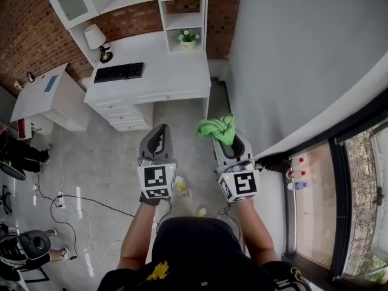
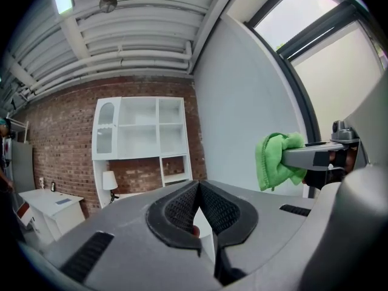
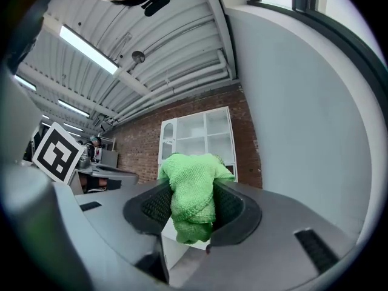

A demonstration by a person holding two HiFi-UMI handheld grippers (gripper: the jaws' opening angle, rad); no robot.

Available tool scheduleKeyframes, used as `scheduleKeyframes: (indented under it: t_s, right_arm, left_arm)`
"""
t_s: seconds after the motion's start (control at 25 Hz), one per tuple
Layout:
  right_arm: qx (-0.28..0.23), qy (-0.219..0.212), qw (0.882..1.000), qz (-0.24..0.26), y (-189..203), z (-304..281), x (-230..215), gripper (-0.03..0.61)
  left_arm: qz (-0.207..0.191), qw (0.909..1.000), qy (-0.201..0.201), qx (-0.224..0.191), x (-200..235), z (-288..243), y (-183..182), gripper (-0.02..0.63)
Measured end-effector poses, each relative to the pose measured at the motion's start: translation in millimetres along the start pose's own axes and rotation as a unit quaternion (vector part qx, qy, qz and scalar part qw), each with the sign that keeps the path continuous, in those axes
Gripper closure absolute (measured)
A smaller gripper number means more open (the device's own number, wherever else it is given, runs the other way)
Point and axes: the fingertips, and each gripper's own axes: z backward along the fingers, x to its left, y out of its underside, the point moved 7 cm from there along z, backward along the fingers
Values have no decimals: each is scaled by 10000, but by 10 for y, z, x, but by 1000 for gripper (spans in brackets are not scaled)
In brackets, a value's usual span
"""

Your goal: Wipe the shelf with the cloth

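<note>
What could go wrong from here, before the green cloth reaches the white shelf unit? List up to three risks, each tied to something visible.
1. The bunched green terry cloth is pinched by a fold in the right claw; it might slip out mid-wipe.
2. The small potted plant in the white shelf unit could be knocked over.
3. The black cable on the grey floor might catch a foot.
</note>
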Motion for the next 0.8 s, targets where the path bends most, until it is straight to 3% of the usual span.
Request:
scheduleKeyframes:
  t_s: [0.2, 0.44, 0.8]
  right_arm:
    - [5, 135, 9995, 272, 33, -554, -90, 422]
    - [171, 137, 9997, 108, 51, -1433, -76, 422]
    - [31, 312, 9966, 760, -191, -2673, 21, 422]
  left_arm:
    - [39, 9999, 17, -91, 298, -481, 48, 597]
    - [262, 9993, 199, -180, 849, -1141, 17, 597]
    - [222, 9971, 559, -464, 1670, -2018, -124, 597]
